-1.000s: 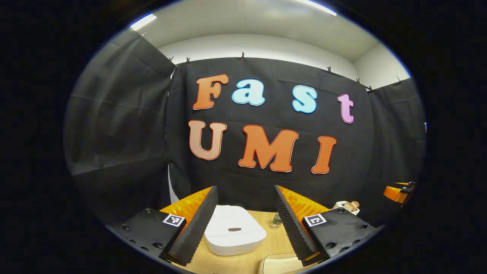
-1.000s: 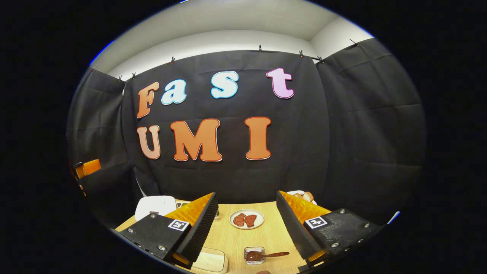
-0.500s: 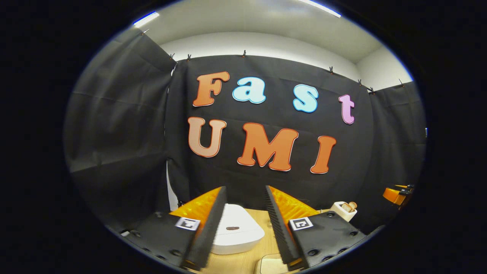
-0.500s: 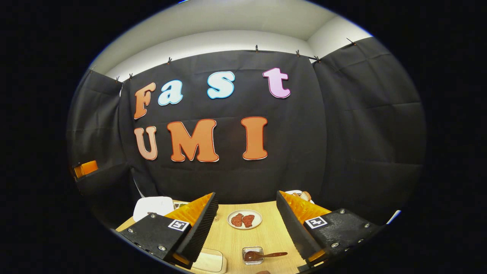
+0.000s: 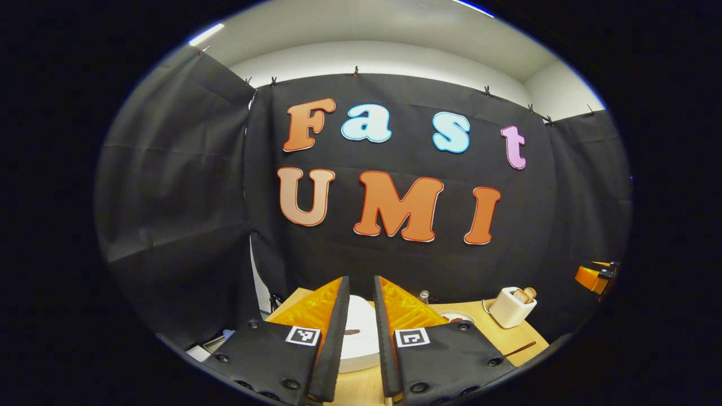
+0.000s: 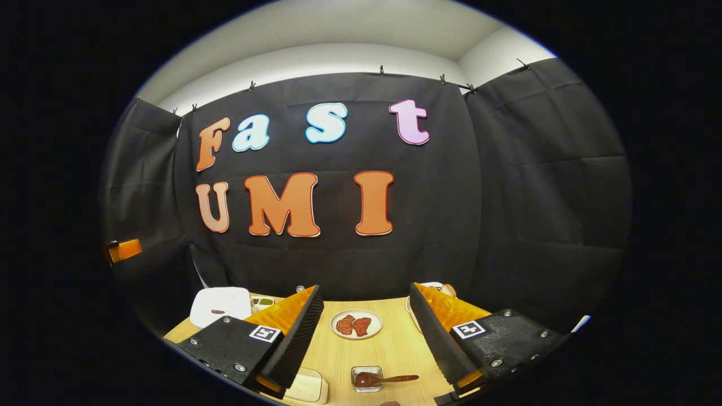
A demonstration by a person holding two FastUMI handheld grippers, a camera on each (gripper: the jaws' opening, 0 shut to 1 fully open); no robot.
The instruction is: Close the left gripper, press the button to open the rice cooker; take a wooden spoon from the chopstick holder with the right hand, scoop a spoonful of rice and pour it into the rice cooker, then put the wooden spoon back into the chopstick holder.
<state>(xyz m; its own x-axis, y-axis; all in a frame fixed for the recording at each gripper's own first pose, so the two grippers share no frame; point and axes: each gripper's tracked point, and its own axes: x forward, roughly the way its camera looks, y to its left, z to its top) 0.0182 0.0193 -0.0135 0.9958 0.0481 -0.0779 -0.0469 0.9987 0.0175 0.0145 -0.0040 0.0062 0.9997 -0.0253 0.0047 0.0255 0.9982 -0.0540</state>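
Two fingers of the left gripper (image 5: 356, 338) stood nearly together in the left gripper view, with a narrow slit left between them and nothing held. Through that slit showed the white rice cooker (image 5: 359, 332) on the wooden table (image 5: 496, 332), its lid down and a small dark mark, which I took for the button (image 5: 351, 331), lying just off the gap. To the right sat a white holder (image 5: 509, 308) with rounded wooden tops poking out — whether it was the chopstick holder I could not tell. The step in hand looked to be the first one: shutting the claw and pressing. To do it well, the jaws wanted closing fully, so that the tips made one blunt point, and then lowering straight onto the dark mark rather than onto the lid around it — a glancing push might only slide the cooker along the table.

In the right gripper view, the right gripper (image 6: 365, 332) hung wide open and empty above the table. Between its fingers lay a plate (image 6: 356, 324) with two reddish pieces, and nearer, a small glass dish (image 6: 366, 378) with a dark spoon (image 6: 389, 378) resting in it. The rice cooker (image 6: 221, 304) sat off to the left, well apart from this claw, which had best wait clear until the lid sprang up.
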